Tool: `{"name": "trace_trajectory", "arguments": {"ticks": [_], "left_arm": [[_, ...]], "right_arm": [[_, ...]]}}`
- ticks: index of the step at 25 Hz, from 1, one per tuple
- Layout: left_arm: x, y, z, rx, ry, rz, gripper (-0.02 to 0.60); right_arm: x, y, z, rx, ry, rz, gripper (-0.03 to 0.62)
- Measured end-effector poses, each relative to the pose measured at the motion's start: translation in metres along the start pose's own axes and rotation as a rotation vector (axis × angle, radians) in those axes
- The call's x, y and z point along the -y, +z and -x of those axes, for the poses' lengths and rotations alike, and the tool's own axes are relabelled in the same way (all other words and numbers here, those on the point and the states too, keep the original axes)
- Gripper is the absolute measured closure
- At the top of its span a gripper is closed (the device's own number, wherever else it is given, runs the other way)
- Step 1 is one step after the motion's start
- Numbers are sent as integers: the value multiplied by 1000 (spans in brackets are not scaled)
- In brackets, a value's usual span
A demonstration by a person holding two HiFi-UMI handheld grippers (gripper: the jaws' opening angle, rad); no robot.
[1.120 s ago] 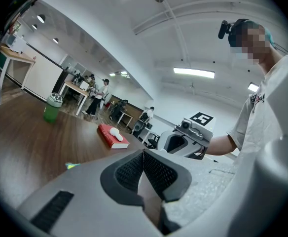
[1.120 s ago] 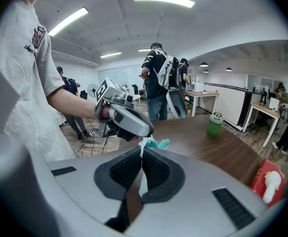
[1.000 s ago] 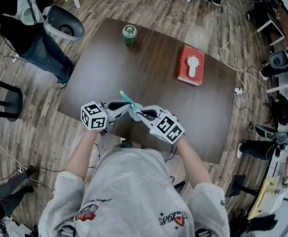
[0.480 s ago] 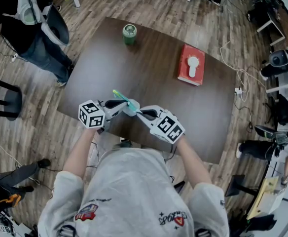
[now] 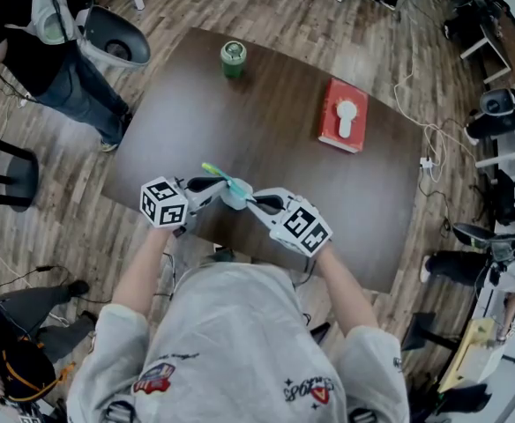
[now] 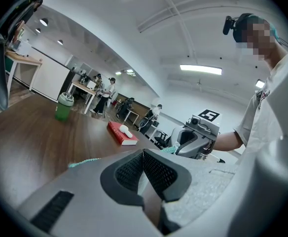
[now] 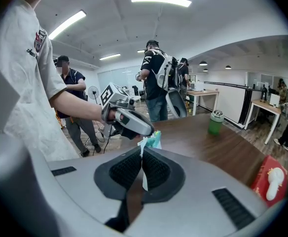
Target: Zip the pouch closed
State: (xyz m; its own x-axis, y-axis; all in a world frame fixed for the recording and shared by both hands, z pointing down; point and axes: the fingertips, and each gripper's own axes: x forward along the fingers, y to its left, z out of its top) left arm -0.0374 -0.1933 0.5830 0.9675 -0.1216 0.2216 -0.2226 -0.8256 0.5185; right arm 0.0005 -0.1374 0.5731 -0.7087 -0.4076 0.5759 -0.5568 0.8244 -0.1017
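Note:
A small pale pouch with teal trim (image 5: pixel 217 174) hangs in the air above the table's near edge, between my two grippers. From the left, my left gripper (image 5: pixel 225 189) has its jaws pressed together on a thin part of the pouch; in the left gripper view the left gripper (image 6: pixel 143 154) shows teal trim (image 6: pixel 85 162) running out to the left. From the right, my right gripper (image 5: pixel 243 198) is shut on the pouch's other end. In the right gripper view white and teal fabric (image 7: pixel 151 140) sticks out above the right gripper (image 7: pixel 142 157). The zipper itself is hidden.
On the dark wooden table (image 5: pixel 266 113) stand a green cup (image 5: pixel 233 58) at the far side and a red box with a white object on it (image 5: pixel 342 115) at the right. A bystander (image 5: pixel 55 51) stands by the table's far left corner.
The pouch's teal end has swung a little to the left and the left gripper has shifted slightly the same way. The right gripper has held still. The bystander at the left has moved.

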Motion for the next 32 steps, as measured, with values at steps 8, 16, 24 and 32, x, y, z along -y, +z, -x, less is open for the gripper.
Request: {"name": "trace_trajectory", "arguments": {"ticks": [8, 16, 24, 32], "left_arm": [[-6, -1, 2, -2, 14, 8, 577], [-4, -1, -4, -4, 23, 7, 577], [-13, -1, 0, -5, 49, 8, 577], [-23, -5, 8, -4, 70, 23, 577]], "right_arm": [[1, -2, 4, 7, -5, -7, 583], [1, -3, 10, 10, -8, -10, 583], [3, -8, 16, 12, -13, -26, 583], [6, -12, 21, 10, -23, -37, 583]]}}
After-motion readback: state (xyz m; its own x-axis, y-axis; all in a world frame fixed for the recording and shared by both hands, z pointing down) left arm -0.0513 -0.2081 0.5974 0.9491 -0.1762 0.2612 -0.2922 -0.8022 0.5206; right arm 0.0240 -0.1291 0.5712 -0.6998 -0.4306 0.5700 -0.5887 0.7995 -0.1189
